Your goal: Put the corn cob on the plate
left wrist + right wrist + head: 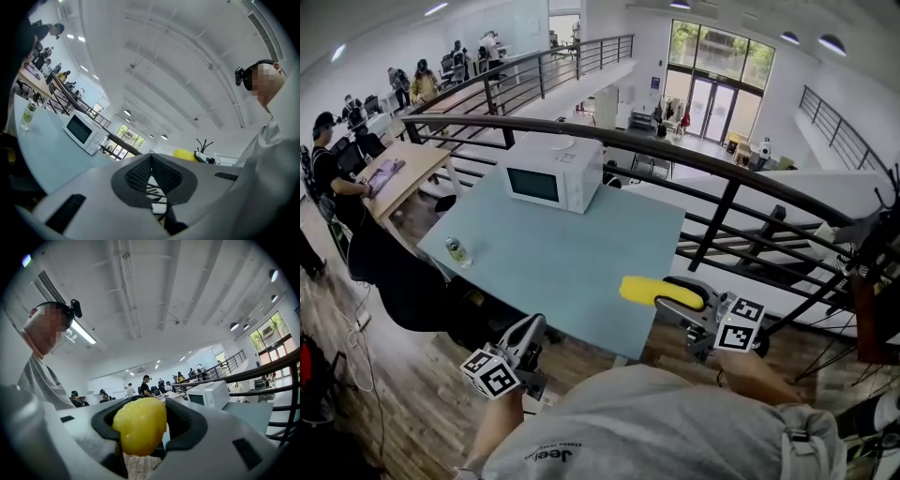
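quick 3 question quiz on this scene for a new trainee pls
1. True or false: the right gripper holds the corn.
2. Besides the bottle, what stands on the table? A microwave B plate C kettle
3. What is between the jaws of the left gripper?
Key: 1 true; 2 A; 3 nothing
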